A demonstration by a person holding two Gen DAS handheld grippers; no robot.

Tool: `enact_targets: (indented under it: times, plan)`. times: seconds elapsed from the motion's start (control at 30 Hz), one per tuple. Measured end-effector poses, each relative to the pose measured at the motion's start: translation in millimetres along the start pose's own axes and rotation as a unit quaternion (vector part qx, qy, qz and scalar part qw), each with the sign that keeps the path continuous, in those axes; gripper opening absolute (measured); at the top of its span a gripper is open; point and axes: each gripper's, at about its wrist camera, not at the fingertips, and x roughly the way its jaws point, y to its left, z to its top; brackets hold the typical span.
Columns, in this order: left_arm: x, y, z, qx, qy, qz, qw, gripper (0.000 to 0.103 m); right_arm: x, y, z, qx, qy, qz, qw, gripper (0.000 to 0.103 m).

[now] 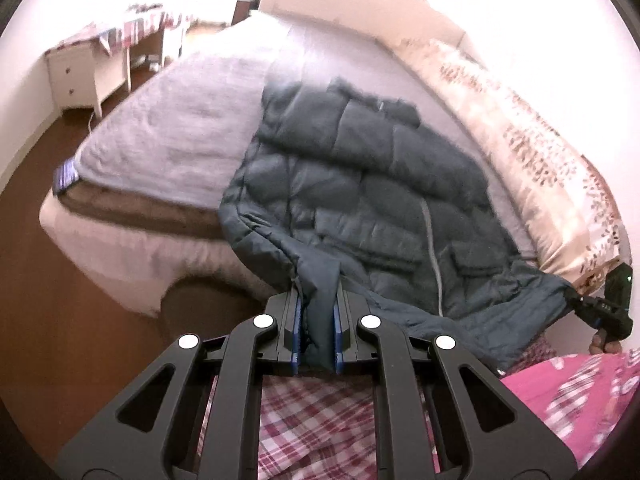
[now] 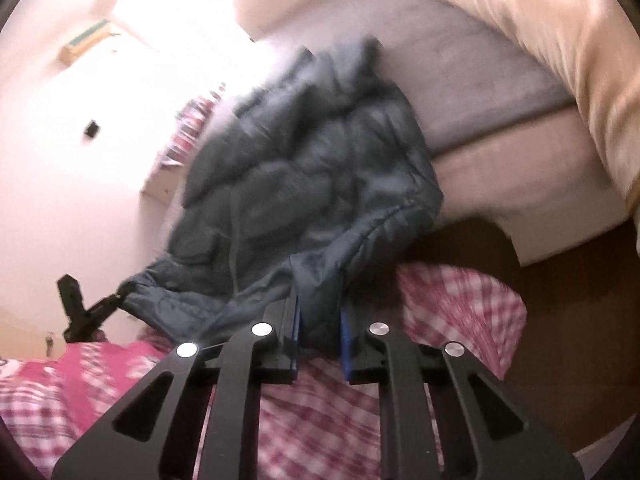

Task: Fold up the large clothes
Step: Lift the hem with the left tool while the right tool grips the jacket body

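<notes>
A dark teal quilted puffer jacket (image 1: 360,184) lies half on the bed (image 1: 168,128), its hem pulled off the near edge. My left gripper (image 1: 316,320) is shut on one corner of the jacket's hem. My right gripper (image 2: 320,320) is shut on the other hem corner; the jacket (image 2: 304,168) hangs stretched between the two. In the left wrist view the right gripper (image 1: 588,304) shows at the far right, clamped on the hem. In the right wrist view the left gripper (image 2: 116,300) shows at the left, clamped on the hem.
The bed has a grey cover and a cream floral duvet (image 1: 532,152) piled along its far side. A white bedside table (image 1: 88,64) stands at the left. Brown wooden floor (image 1: 60,280) surrounds the bed. The person's pink and plaid clothes (image 1: 320,420) are below the grippers.
</notes>
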Motion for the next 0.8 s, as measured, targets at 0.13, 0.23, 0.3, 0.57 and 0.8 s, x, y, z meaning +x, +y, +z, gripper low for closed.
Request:
enact_targets:
  times: [0.13,0.23,0.3,0.57,0.8]
  plan:
    - [-29.3,-5.8,16.2,0.011,-0.049,-0.015,0.9986,0.012,-27.0,21.5,11.3,-0.024,-0.049,0.032,0.998,0.016]
    - [-51.5,-10.1,24.0,0.03,-0.079,-0.015,0.9963,0.012,-46.2,30.0,15.0,-0.032,-0.081,0.054,0.995,0.016]
    - [-62.4,-11.1,24.9,0.036,-0.093,-0.019,0.9948,0.012,-57.2,33.1,14.9,-0.034,-0.101,0.065,0.992,0.016]
    - [-107.2,-19.3,25.4,0.062,-0.137,-0.063,0.9867,0.012,-99.5,37.5,6.6,-0.038,-0.154,0.106,0.982,0.016]
    - [-105.3,-17.2,30.5,0.051,-0.14,-0.066,0.9866,0.012,-100.3,32.1,13.6,-0.02,-0.158,0.114,0.981,0.016]
